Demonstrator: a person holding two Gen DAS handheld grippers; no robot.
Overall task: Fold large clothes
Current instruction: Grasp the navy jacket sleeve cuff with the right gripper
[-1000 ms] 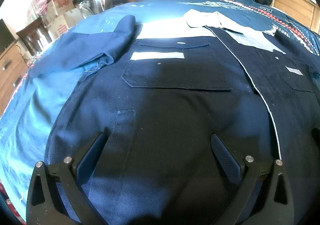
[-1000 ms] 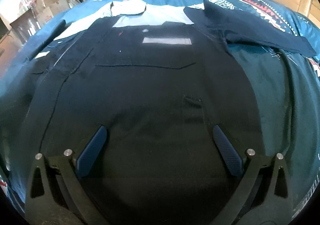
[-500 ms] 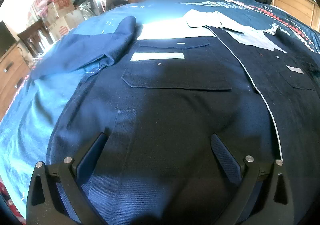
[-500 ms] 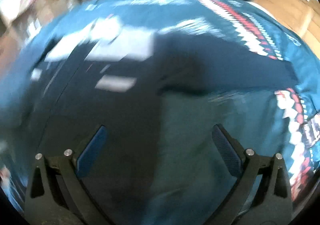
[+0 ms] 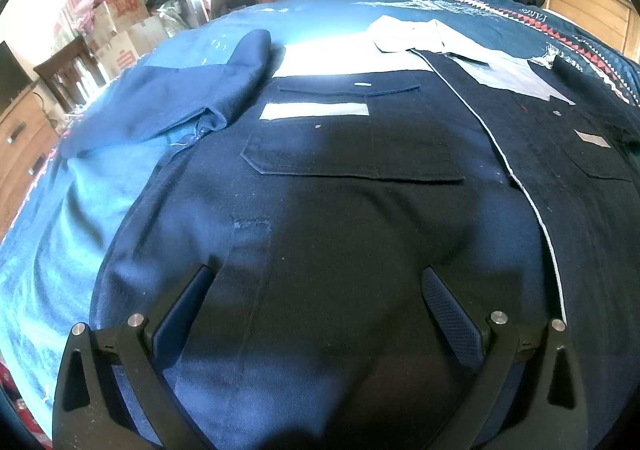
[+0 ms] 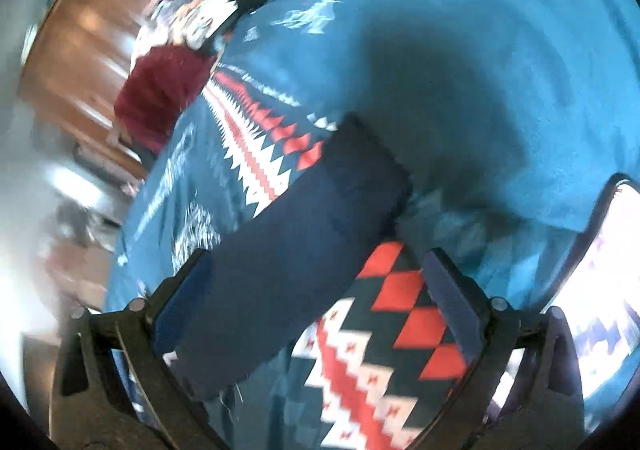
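I have the left gripper low over the hem end of the dark navy jacket, its fingers spread wide with nothing between them; the cloth lies flat under and ahead of the tool. The jacket is spread front-up on the blue patterned bedspread, chest pocket straight ahead of the tool and collar beyond it, so I judge it is laid out this way to give clean fold lines. One sleeve lies off to the forward left, angled away from the body.

The right gripper is turned hard and the view is blurred. Its fingers are also apart, and the other sleeve runs across between them, its cuff end further ahead of the tool. I cannot tell whether the pads touch it. I judge I am lining up to pinch this sleeve and carry it in across the chest, the first fold.
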